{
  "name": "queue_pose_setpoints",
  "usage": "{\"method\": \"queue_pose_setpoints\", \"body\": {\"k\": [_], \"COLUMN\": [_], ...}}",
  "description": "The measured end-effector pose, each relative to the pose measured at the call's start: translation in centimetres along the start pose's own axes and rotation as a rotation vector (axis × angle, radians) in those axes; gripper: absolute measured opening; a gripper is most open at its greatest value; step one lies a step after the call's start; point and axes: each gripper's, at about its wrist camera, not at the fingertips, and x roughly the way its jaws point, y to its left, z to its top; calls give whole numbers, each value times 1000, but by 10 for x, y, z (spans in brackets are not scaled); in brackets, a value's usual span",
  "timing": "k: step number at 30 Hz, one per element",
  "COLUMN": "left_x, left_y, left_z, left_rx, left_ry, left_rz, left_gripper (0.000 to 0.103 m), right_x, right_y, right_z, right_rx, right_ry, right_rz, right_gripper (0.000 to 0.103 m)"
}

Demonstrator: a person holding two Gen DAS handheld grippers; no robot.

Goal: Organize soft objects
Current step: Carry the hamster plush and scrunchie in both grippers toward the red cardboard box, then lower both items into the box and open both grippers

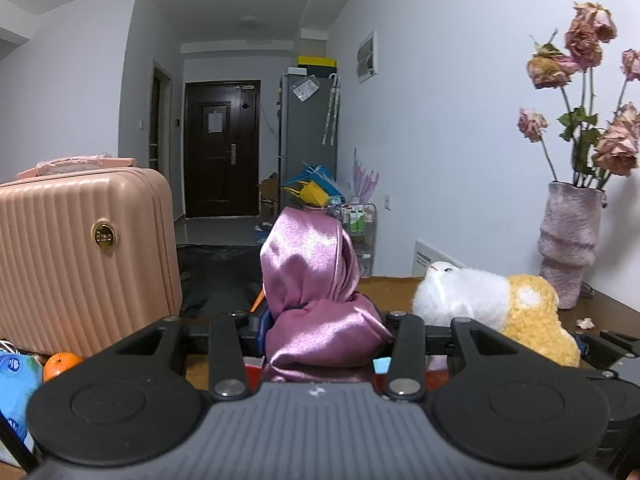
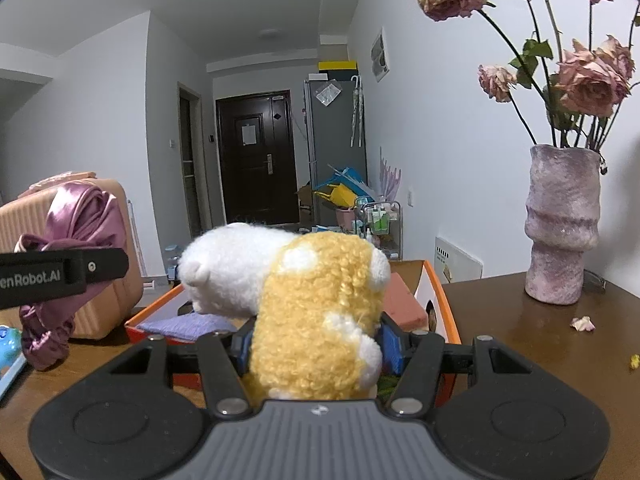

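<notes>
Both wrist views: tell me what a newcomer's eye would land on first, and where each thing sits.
The right gripper clamps a yellow-and-white plush toy above an orange-rimmed box. The left gripper grips a bunched pink satin cloth, with a pink suitcase at its left. Wilted pink roses stand in a fuzzy pink vase on the table's right side.

Walls: plain white (image 2: 440, 128), with a white panel (image 2: 380, 55) mounted high on the right.
Ceiling: white, with a round lamp (image 2: 270, 33) over the hallway.
Far end: dark brown door (image 2: 256, 156), a paper sheet on it.
Right of door: tall grey cabinet (image 1: 308, 120), yellow box (image 1: 316, 61) on top, clutter at its foot.
Near right: brown wooden table (image 2: 520, 332) carrying a fuzzy pink vase (image 2: 562, 224) of dried roses (image 2: 588, 80).
Left: pink ribbed suitcase (image 1: 80, 264).
</notes>
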Motion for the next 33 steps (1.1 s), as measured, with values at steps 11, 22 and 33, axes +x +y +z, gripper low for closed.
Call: {"method": "queue_pose_setpoints", "body": {"k": [11,22,33], "left_x": [43,82,118], "left_y": [7,11,16], "left_z": [4,5,-3], "left_rx": [21,28,22], "left_ry": [2,30,55], "left_rz": [39,33,13], "left_gripper": [43,43,43], "right_x": [36,64,91], "right_y": [10,23,33], "right_z": [9,15,17], "right_rx": [-35,-67,-94], "right_ry": [-12,-6,11], "right_rz": [-23,-52,-92], "right_gripper": [57,57,57]}}
